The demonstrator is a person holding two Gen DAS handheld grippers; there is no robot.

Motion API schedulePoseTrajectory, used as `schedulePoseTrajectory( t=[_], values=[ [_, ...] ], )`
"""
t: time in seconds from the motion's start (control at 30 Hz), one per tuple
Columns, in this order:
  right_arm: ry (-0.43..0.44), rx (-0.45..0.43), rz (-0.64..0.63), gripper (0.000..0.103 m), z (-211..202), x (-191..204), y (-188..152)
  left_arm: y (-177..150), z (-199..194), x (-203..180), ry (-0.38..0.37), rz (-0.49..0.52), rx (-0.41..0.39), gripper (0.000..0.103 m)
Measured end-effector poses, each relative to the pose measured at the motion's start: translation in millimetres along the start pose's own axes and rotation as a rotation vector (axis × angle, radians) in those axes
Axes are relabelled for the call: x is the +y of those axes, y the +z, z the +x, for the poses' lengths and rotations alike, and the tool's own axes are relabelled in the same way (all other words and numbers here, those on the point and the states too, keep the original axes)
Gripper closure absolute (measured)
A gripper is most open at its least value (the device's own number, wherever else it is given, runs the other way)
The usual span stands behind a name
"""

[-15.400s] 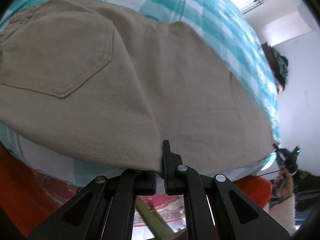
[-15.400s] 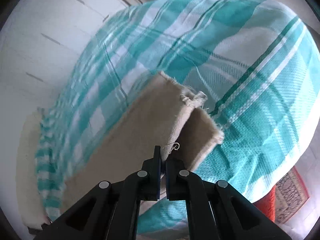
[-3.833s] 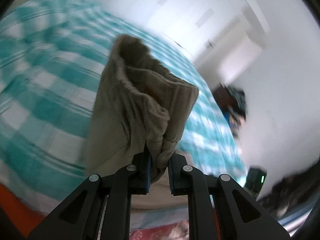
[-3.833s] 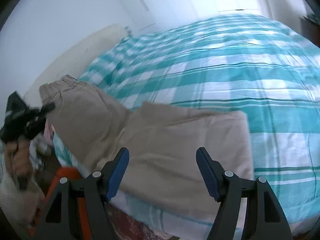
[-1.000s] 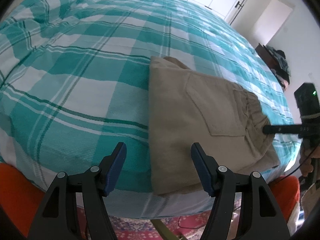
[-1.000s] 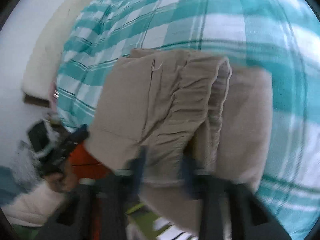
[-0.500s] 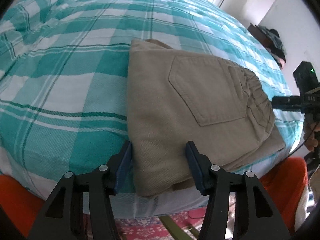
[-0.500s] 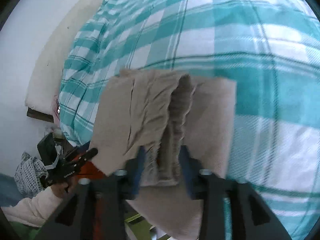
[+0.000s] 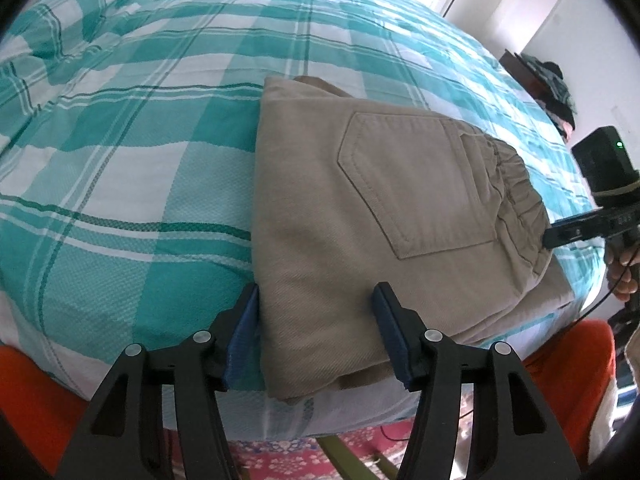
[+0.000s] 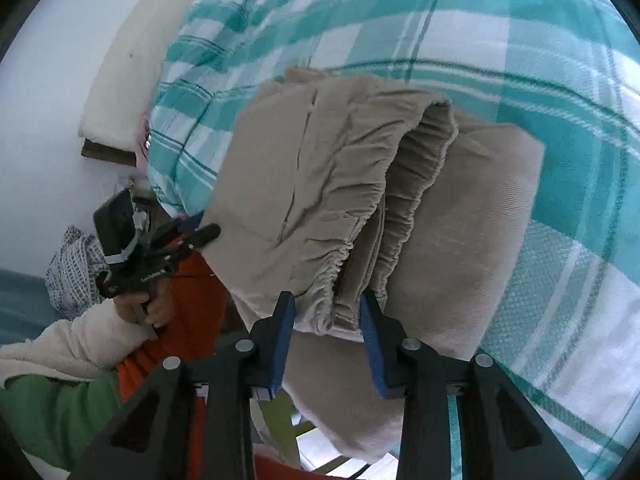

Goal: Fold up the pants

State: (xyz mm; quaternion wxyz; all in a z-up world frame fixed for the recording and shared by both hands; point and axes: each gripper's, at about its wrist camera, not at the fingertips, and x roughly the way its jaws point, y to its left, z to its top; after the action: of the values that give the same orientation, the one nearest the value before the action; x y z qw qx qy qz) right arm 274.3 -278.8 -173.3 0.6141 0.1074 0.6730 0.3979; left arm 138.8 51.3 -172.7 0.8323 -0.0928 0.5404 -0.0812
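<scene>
The pants (image 9: pixel 360 216) are lying folded into a thick, compact stack at the near edge of the bed (image 9: pixel 160 128), on its teal-and-white checked cover. They are a beige twill. From the left wrist view the top layer is showing a back patch pocket (image 9: pixel 412 184) with stitched edges, and beside it the gathered elastic waistband (image 9: pixel 516 196) is bunching into small pleats. Lower layers are sticking out beneath on the right side of the stack. From the right wrist view the waistband (image 10: pixel 384 220) is facing the camera as two puckered rims with an opening between them, resting on a smoother folded layer underneath.

The left hand-held gripper (image 9: pixel 318 332) is spread, its blue pads standing either side of the near left corner of the stack; the left pad is just beside the folded edge and the right pad is over the cloth, neither squeezing it. The right hand-held gripper (image 10: pixel 327 334) is partly spread, and its jaws have just been closing; the waistband end is sitting between the pads, which are close to the cloth, though a firm pinch is not clear.

White lettering is showing on the side of each gripper as seen from the other's view, too small to read.
</scene>
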Motion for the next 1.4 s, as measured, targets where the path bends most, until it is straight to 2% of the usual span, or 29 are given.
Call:
schedulePoseTrajectory(
  t=[0.1,0.17,0.2,0.23,0.33,0.47,0.53,0.57,0.6,0.63,0.67,0.73,0.8,0.83,0.87,0.9,0.93,1.0,1.07,1.17,1.2,1.27,1.3,1.4],
  values=[
    [0.053,-0.026,0.046,0.067,12,-8,5,0,-1,1,-0.003,0.002,0.003,0.044],
    [0.017,-0.041,0.036,0.071,14,-2,6,3,-5,3,-0.011,-0.003,0.009,0.044],
    [-0.041,-0.042,0.006,0.076,12,8,5,5,-8,4,-0.012,-0.007,0.007,0.044],
    [-0.094,-0.057,-0.029,0.082,6,24,5,8,-14,4,-0.018,-0.012,-0.003,0.044],
    [-0.137,-0.119,-0.056,0.084,-22,56,3,17,-37,3,-0.055,-0.015,-0.061,0.044],
    [-0.117,-0.184,-0.058,0.085,-62,75,-19,21,-63,-6,-0.093,0.030,-0.127,0.044],
    [-0.128,-0.202,-0.013,0.085,-72,61,-40,18,-54,-13,-0.082,0.072,-0.102,0.045],
    [-0.155,-0.195,0.024,0.085,-68,48,-50,15,-44,-17,-0.067,0.097,-0.069,0.051],
    [-0.188,-0.179,0.069,0.085,-57,32,-57,11,-29,-22,-0.049,0.126,-0.018,0.068],
    [-0.220,-0.159,0.101,0.084,-46,19,-63,5,-12,-27,-0.022,0.162,0.033,0.071],
    [-0.244,-0.142,0.132,0.083,-30,3,-72,0,-1,-30,0.028,0.194,0.048,0.071],
    [-0.206,-0.187,0.170,0.081,-23,-9,-80,-4,0,-35,0.067,0.227,0.032,0.071],
    [-0.162,-0.226,0.198,0.074,-31,-9,-82,2,-16,-35,0.072,0.205,0.017,0.068],
    [-0.187,-0.238,0.198,0.073,-41,-3,-83,7,-28,-35,0.082,0.190,-0.010,0.058],
    [-0.240,-0.252,0.184,0.072,-50,3,-83,9,-35,-34,0.082,0.181,-0.032,0.050],
    [-0.324,-0.284,0.144,0.072,-65,14,-83,14,-45,-33,0.075,0.164,-0.071,0.033],
    [-0.377,-0.313,0.112,0.072,-75,24,-82,18,-49,-33,0.066,0.155,-0.095,0.026],
    [-0.426,-0.373,0.047,0.072,-93,41,-76,26,-44,-39,0.053,0.159,-0.093,0.026],
    [-0.401,-0.438,-0.024,0.072,-101,59,-63,32,-27,-46,0.063,0.181,-0.062,0.026],
    [-0.343,-0.466,-0.058,0.071,-77,59,-38,27,17,-55,0.134,0.228,0.067,0.026],
    [-0.357,-0.459,-0.054,0.070,-66,56,-35,24,28,-54,0.150,0.222,0.098,0.026],
    [-0.471,-0.353,0.003,0.070,-21,24,-22,24,21,-51,0.135,0.182,0.091,0.026],
    [-0.480,-0.325,0.017,0.070,-14,15,-23,25,14,-51,0.134,0.180,0.086,0.027],
    [-0.487,-0.389,0.029,0.070,-19,20,-33,24,-10,-55,0.170,0.215,0.038,0.024]
  ],
)
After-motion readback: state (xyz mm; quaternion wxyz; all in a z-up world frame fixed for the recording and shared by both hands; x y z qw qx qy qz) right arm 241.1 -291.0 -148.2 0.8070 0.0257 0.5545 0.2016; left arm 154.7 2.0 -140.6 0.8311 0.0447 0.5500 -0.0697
